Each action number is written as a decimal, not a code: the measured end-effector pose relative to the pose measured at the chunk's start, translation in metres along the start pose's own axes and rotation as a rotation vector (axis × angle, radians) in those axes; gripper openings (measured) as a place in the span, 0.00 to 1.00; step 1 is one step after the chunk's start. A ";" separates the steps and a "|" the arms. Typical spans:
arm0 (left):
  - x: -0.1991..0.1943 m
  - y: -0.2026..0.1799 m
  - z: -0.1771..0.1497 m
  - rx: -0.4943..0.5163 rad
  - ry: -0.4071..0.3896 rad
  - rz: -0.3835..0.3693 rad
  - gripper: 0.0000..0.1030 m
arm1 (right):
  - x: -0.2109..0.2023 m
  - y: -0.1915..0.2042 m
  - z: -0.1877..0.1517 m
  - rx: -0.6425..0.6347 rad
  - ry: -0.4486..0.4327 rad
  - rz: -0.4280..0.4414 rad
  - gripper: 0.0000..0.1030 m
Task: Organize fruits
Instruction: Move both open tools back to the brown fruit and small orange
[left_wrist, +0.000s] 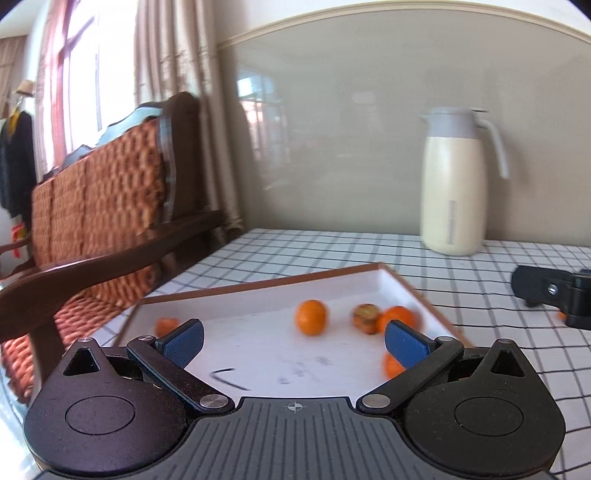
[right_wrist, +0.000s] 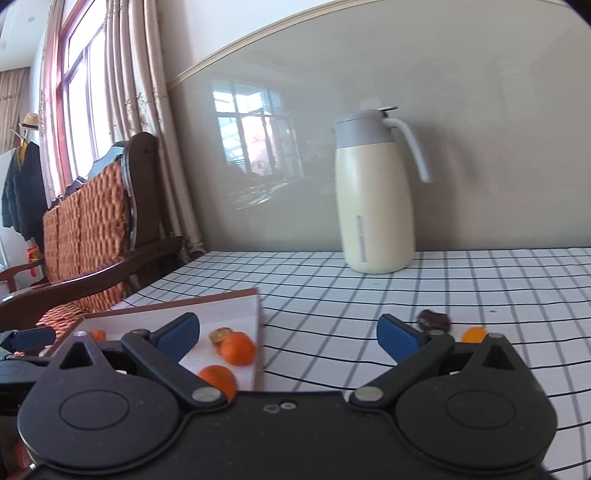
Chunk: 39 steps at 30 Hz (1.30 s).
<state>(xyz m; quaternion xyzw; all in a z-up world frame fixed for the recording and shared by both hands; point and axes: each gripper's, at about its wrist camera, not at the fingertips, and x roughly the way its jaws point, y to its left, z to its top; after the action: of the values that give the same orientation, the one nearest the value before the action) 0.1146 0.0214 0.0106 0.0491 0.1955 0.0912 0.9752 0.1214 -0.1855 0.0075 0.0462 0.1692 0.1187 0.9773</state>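
Oranges (left_wrist: 311, 316) lay loose in the white tray (left_wrist: 406, 286) at left. Your left gripper (left_wrist: 293, 338) hung over the tray, fingers spread, empty. Your right gripper (right_wrist: 288, 334) was also released; one orange (right_wrist: 474, 334) and a dark fruit (right_wrist: 434, 319) sat on the checked tablecloth (right_wrist: 332, 295), right.

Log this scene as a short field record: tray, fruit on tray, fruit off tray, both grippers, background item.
tray: white tray with brown rim, on checked tablecloth
fruit on tray: several oranges, one darker fruit
fruit off tray: one orange and a dark item on the cloth
left gripper: open, empty, over tray
right gripper: open, empty
background: cream jug, upright
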 end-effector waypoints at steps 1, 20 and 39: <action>-0.001 -0.006 0.000 0.012 -0.003 -0.014 1.00 | -0.002 -0.003 0.000 0.001 -0.004 -0.013 0.93; 0.000 -0.091 0.007 0.074 -0.005 -0.168 1.00 | -0.016 -0.072 -0.004 0.078 0.008 -0.187 0.87; 0.027 -0.151 0.013 0.103 0.010 -0.254 1.00 | 0.008 -0.118 -0.008 0.138 0.094 -0.267 0.70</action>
<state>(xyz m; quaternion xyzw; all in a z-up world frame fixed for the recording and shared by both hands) 0.1681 -0.1220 -0.0075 0.0734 0.2096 -0.0431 0.9741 0.1521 -0.2975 -0.0177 0.0846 0.2271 -0.0220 0.9700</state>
